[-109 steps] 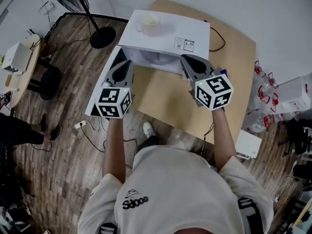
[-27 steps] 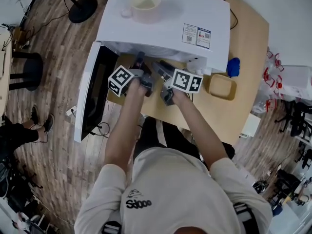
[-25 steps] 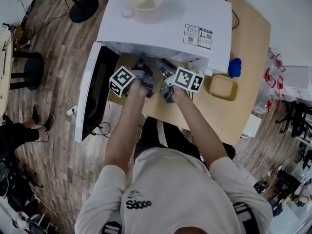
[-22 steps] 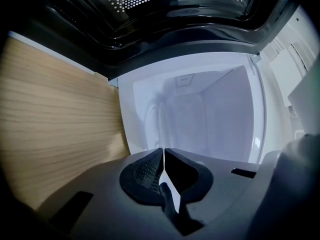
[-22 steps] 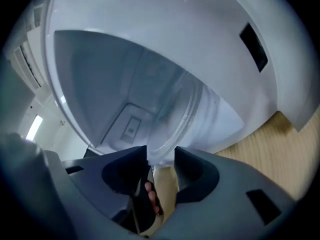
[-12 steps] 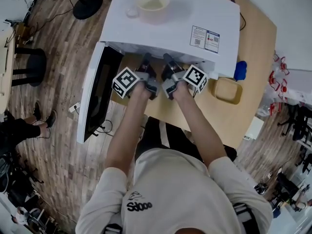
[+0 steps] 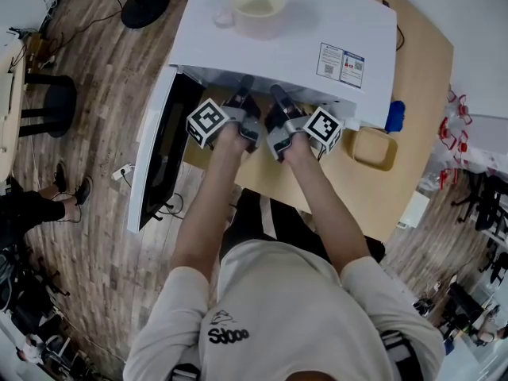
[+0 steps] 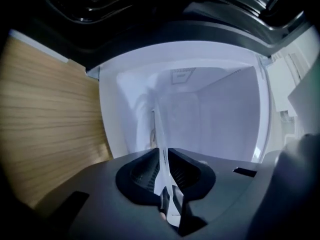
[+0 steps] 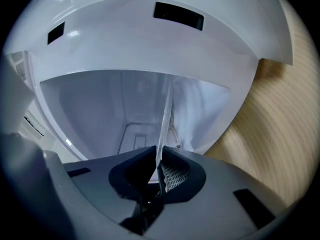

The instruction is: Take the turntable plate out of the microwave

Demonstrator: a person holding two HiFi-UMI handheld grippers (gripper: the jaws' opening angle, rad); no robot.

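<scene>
The white microwave (image 7: pixel 294 30) stands on a wooden table with its door (image 7: pixel 159 157) swung open to the left. Both grippers reach into its cavity side by side, left gripper (image 7: pixel 243 94) and right gripper (image 7: pixel 279 103). The glass turntable plate (image 8: pixel 159 126) shows edge-on as a pale strip between the left jaws. Those jaws have just been opening, and the left gripper (image 8: pixel 163 153) stands open around the rim. In the right gripper view the plate (image 9: pixel 165 116) runs between the jaws, which have just been closing. The right gripper (image 9: pixel 159 158) is shut on the rim.
A pale cup (image 7: pixel 255 5) sits on top of the microwave. To the right on the table (image 7: pixel 417 86) lie a yellow bowl (image 7: pixel 371 146) and a blue object (image 7: pixel 394 116). A fan base (image 7: pixel 144 6) stands on the floor at the upper left.
Both grippers have gone from in front of the microwave into its cavity. Over the last second the right gripper's marker cube rolled and both slid slightly deeper.
</scene>
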